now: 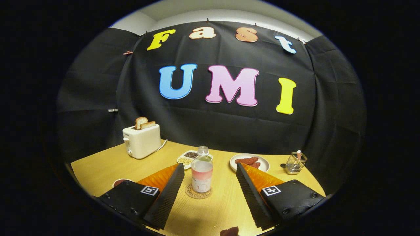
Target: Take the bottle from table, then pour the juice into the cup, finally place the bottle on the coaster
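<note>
Standing upright on a round cork coaster [198,192], the clear plastic bottle with a pale cap and a pink-and-white label [201,170] sits on the light wooden table [216,213], ahead of the gripper [210,172] and roughly centred in the gap between its 2 fingers. Pinkish liquid appears to fill the lower part of the bottle, though the label hides the exact level.

Judging by its look, the bottle is light to moderate in weight, with smooth, somewhat slippery walls that may flex under a hard squeeze. The labelled mid-body seems the best place to take hold: it is the widest, straightest part and sits low enough to keep the bottle from tipping. The narrow neck would give a poorer purchase.

The claw is spread wide, both fingers apart from the bottle and touching nothing, with clear table showing on either side of it.

Beside the left finger, a dark red cup [118,182] peeks out, its contents hidden. Farther back stand a cream toaster with 2 slices of toast [141,141], a small divided dish of grains [187,158], a white plate of reddish food [249,162] and a clear square holder [295,162].
</note>
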The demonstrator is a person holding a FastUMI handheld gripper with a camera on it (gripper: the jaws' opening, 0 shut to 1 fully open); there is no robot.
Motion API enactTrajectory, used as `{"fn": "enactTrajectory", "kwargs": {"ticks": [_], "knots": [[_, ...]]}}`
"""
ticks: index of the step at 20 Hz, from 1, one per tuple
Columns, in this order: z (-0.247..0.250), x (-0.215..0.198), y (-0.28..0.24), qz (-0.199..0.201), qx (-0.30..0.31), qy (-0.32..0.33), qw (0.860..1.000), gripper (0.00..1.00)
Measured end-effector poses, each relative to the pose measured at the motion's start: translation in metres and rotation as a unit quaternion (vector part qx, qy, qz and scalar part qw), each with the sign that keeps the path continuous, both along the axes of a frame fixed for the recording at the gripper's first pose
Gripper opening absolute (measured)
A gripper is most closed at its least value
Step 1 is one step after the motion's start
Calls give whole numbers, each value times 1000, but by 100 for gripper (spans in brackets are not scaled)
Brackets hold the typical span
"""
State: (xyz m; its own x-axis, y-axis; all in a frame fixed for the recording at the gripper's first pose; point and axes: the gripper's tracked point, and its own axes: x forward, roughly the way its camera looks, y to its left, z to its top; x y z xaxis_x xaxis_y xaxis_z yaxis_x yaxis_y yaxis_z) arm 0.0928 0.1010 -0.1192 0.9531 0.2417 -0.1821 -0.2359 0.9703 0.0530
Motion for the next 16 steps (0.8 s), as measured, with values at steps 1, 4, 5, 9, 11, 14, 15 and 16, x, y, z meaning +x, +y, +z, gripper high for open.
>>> {"fn": "enactTrajectory", "kwargs": {"ticks": [1, 4, 5, 9, 11, 14, 15, 16], "knots": [[10, -3, -9, -7, -1, -4, 1000, 98], [36, -13, -34, -31, -7, -15, 999, 98], [44, -18, -41, -38, -10, -19, 999, 98], [71, -37, -60, -52, 0, -31, 998, 98], [82, -45, -70, -60, 1, -41, 997, 98], [93, -60, -81, -71, -5, -48, 996, 98], [97, -66, -84, -73, -7, -51, 996, 98], [99, -69, -85, -73, -11, -54, 996, 97]]}}
